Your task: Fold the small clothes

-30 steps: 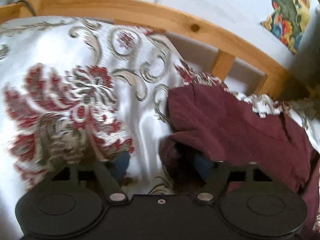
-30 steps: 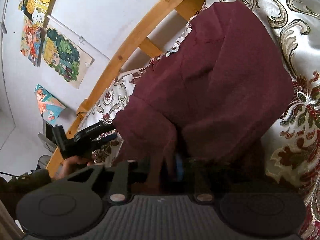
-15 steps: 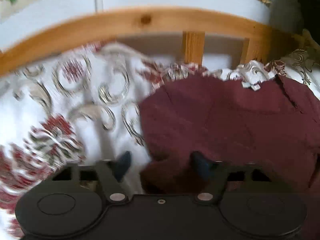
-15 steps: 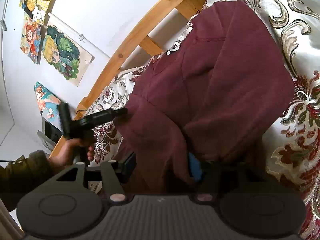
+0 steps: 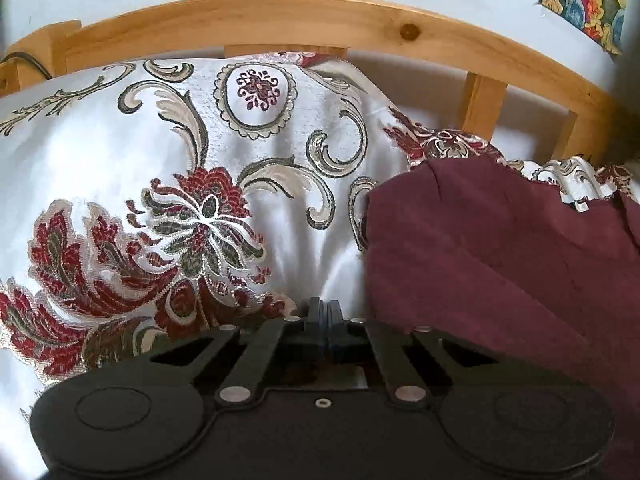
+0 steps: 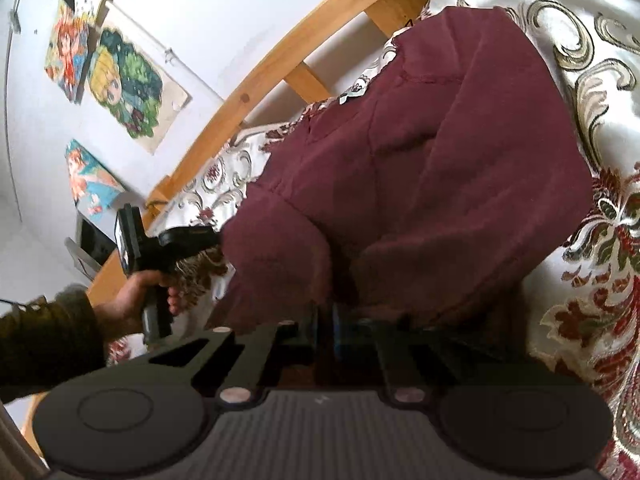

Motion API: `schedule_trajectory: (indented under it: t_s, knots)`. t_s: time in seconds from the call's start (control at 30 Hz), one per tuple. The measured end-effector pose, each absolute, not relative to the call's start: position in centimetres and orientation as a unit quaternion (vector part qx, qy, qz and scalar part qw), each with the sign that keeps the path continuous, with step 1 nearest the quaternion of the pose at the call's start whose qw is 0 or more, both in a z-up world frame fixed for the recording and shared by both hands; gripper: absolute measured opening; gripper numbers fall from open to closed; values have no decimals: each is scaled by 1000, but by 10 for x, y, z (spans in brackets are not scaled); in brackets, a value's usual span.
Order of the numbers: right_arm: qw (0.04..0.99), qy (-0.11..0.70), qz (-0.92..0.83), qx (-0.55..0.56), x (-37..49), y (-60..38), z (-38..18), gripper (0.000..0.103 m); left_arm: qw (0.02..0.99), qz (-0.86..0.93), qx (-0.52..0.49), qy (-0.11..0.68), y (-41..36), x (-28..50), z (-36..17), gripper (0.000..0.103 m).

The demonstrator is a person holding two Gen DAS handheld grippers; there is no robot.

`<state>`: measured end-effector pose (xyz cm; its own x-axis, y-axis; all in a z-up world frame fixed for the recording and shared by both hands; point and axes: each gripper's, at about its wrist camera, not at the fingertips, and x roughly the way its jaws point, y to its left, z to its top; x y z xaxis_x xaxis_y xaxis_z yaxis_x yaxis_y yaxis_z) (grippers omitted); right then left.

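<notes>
Here the maroon garment (image 5: pixel 500 248) lies just right of the closed, empty left hand-held gripper (image 5: pixel 324 310).

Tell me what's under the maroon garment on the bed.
The maroon garment lies on a white bedspread with red floral embroidery, visible all around it. Whatever lies directly beneath the cloth is covered.

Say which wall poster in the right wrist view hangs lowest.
The blue poster with the orange-haired figure. The green poster with the yellow-haired figure and the rest hang higher up the wall.
</notes>
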<state>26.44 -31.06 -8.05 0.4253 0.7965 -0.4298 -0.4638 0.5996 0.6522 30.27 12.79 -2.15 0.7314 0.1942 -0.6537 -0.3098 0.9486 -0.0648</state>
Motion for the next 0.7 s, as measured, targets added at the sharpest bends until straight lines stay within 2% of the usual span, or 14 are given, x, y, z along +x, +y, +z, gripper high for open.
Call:
schedule_trajectory:
  t_s: [0.03, 0.1, 0.13, 0.17, 0.2, 0.27, 0.33, 0.4, 0.47, 0.57, 0.7]
  knots:
    - [815, 373, 383, 223, 265, -311, -81, 12, 927, 134, -87, 339, 127, 301, -20, 8]
    - [824, 371, 369, 219, 264, -312, -80, 18, 931, 130, -94, 328, 123, 296, -14, 26]
    - [830, 366, 364, 213, 264, -312, -79, 26, 934, 131, -95, 318, 120, 292, -11, 32]
    - [836, 359, 361, 207, 262, -313, -78, 40, 937, 133, -95, 310, 117, 287, -9, 44]
    - [843, 349, 358, 200, 260, -313, -76, 46, 940, 135, -95, 300, 114, 283, -7, 56]
    - [857, 328, 358, 175, 255, -311, -70, 61, 946, 135, -94, 278, 107, 270, -3, 66]
    - [868, 314, 358, 139, 248, -305, -66, 66, 952, 120, -86, 267, 98, 262, 0, 71]
    - [875, 309, 357, 111, 243, -298, -66, 67, 957, 93, -63, 269, 86, 254, 0, 79]
    - [875, 318, 353, 94, 241, -294, -68, 63, 960, 69, -37, 269, 73, 248, -1, 80]
    - [877, 316, 349, 90, 239, -292, -68, 63, 960, 37, 6, 277, 54, 246, -6, 85]
    - [884, 307, 348, 57, 236, -290, -66, 63, 939, 65, 80, 328, 38, 259, -25, 84]
